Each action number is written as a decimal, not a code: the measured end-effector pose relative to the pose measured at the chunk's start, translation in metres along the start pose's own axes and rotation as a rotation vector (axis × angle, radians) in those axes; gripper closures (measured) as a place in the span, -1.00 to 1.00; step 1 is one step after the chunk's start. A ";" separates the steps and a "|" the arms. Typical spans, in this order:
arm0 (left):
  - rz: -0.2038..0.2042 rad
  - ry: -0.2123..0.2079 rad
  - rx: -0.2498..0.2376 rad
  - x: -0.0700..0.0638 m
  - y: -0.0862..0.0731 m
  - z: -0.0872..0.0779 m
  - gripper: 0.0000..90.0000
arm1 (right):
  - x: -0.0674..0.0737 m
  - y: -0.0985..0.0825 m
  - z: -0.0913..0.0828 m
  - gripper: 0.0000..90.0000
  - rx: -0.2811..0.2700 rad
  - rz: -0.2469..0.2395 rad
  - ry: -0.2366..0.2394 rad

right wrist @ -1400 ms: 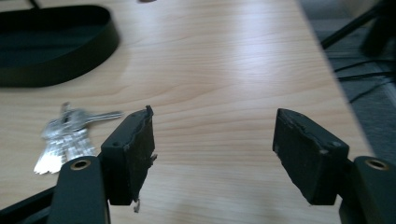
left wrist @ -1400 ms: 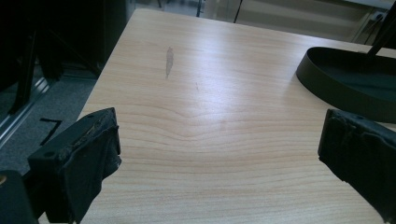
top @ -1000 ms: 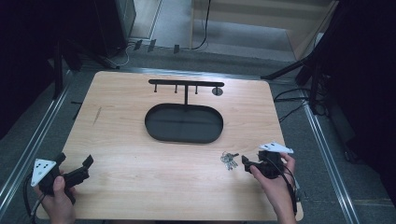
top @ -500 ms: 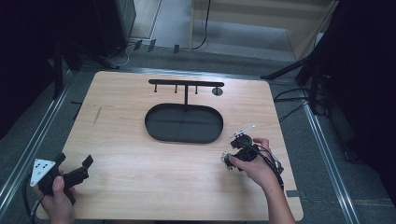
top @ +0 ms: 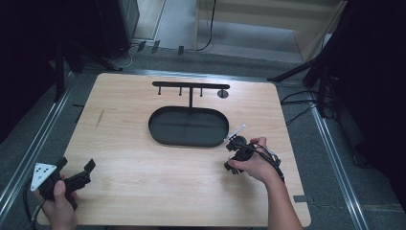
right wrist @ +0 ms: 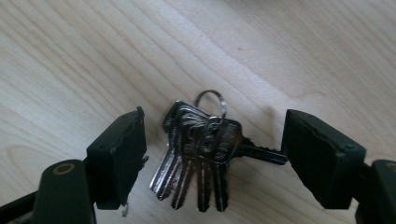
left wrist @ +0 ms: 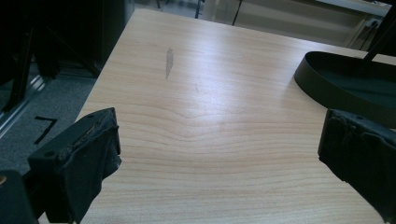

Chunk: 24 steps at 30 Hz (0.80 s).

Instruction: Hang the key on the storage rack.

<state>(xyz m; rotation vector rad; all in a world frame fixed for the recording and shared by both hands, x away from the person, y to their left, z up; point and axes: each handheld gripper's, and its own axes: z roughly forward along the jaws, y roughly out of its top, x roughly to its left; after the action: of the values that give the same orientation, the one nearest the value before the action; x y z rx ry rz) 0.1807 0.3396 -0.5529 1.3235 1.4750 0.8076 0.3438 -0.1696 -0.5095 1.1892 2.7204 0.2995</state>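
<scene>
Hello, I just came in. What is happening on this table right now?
A person works at a wooden table with a hand-held gripper in each hand. The right hand-held gripper is lowered over a bunch of keys lying flat on the wood beside the black oval tray. Its jaws have just been opening; they stand on either side of the keys without pressing them. The left hand-held gripper waits open near the table's front left corner, holding nothing. Behind the tray stands a black hook rack.
</scene>
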 end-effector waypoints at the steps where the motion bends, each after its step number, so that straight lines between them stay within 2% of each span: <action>1: 0.000 0.000 0.000 0.000 0.000 0.000 -1.00 | 0.000 0.000 0.000 -0.48 0.000 0.000 0.000; 4: 0.004 0.003 0.003 0.000 0.000 0.000 -1.00 | -0.001 -0.003 -0.003 -0.34 -0.020 -0.007 -0.007; 10: 0.004 0.003 0.002 0.000 0.000 0.000 -1.00 | -0.004 -0.006 -0.008 -0.33 -0.062 -0.007 0.024; 16: 0.004 0.003 0.003 0.000 0.000 0.000 -1.00 | -0.004 -0.006 -0.002 -0.39 -0.041 0.001 0.036; 24: -0.004 0.001 0.002 0.000 0.000 0.000 -1.00 | -0.003 -0.008 0.003 -0.33 -0.051 0.014 0.041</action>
<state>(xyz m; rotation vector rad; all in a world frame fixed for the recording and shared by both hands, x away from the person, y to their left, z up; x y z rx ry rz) 0.1810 0.3400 -0.5529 1.3212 1.4798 0.8046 0.3412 -0.1766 -0.5143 1.2025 2.7224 0.3969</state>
